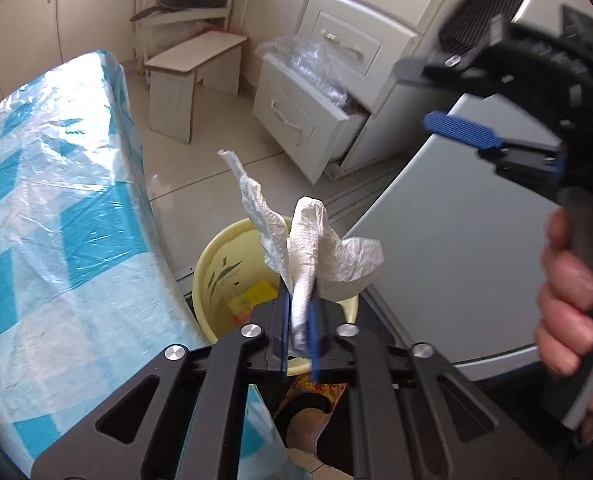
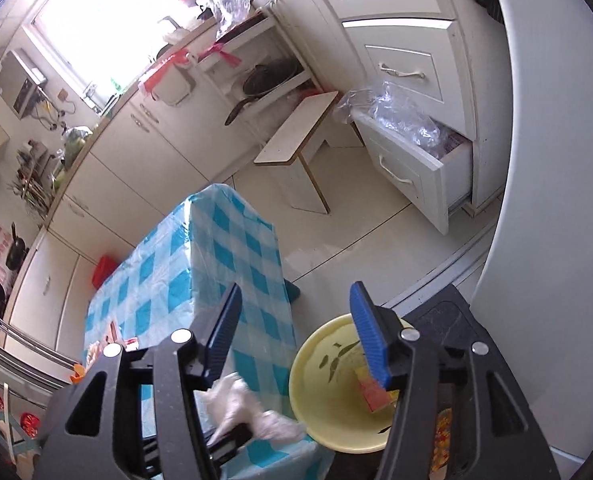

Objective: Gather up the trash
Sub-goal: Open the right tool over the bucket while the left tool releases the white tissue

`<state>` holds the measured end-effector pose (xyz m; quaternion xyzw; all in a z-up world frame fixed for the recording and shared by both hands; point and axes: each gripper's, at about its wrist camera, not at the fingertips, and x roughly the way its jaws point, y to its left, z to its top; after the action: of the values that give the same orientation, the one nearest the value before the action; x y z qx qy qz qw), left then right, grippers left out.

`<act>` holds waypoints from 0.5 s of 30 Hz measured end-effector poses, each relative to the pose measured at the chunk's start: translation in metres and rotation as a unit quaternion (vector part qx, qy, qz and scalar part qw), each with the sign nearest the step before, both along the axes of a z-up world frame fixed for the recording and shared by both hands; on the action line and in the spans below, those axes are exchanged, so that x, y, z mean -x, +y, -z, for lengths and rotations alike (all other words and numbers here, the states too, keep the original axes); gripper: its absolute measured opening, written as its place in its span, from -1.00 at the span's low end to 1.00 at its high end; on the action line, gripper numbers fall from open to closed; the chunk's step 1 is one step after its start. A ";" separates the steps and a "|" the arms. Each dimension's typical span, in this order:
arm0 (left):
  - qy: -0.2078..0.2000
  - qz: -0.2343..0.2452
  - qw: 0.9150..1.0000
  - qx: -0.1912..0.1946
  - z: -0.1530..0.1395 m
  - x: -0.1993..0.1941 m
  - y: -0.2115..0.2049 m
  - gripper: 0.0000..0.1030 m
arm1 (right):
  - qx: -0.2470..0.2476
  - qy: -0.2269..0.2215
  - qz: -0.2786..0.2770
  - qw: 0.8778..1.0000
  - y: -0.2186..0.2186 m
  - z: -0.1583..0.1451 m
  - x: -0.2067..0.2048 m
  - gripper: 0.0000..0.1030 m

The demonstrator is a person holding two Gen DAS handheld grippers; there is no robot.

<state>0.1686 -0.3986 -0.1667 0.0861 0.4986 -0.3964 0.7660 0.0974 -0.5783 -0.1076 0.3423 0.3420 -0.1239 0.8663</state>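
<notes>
A crumpled white paper towel sticks up from my left gripper, whose blue pads are shut on its lower end. It hangs just above the rim of a pale yellow bin on the floor, which holds a yellow and red packet. In the right wrist view the towel shows beside the bin, at the table's corner. My right gripper stands open over the bin with nothing between its fingers. From the left wrist view it is high on the right, held by a hand.
A table with a blue checked plastic cloth stands close left of the bin. A white appliance rises close on the right. Beyond are an open drawer stuffed with clear plastic, a low white stool and the tiled floor.
</notes>
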 end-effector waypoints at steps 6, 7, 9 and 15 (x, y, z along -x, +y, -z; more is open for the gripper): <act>-0.017 -0.005 1.000 -0.015 0.000 0.000 -0.009 0.17 | -0.009 -0.007 0.000 1.000 -0.005 -0.001 -0.003 0.07; -0.017 -0.008 1.000 -0.013 -0.002 -0.001 -0.007 0.17 | -0.009 -0.008 -0.001 1.000 -0.005 -0.001 -0.003 0.07; -0.018 -0.015 1.000 -0.003 -0.010 -0.002 0.002 0.19 | -0.006 -0.009 -0.002 1.000 -0.004 -0.002 -0.004 0.07; -0.040 -0.041 0.998 0.028 -0.044 0.011 0.060 0.34 | 0.006 -0.010 -0.001 1.000 -0.001 -0.006 -0.005 0.09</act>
<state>0.1576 -0.3385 -0.1224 0.0599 0.4590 -0.3752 0.8031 0.1021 -0.5789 -0.1018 0.3383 0.3332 -0.1217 0.8716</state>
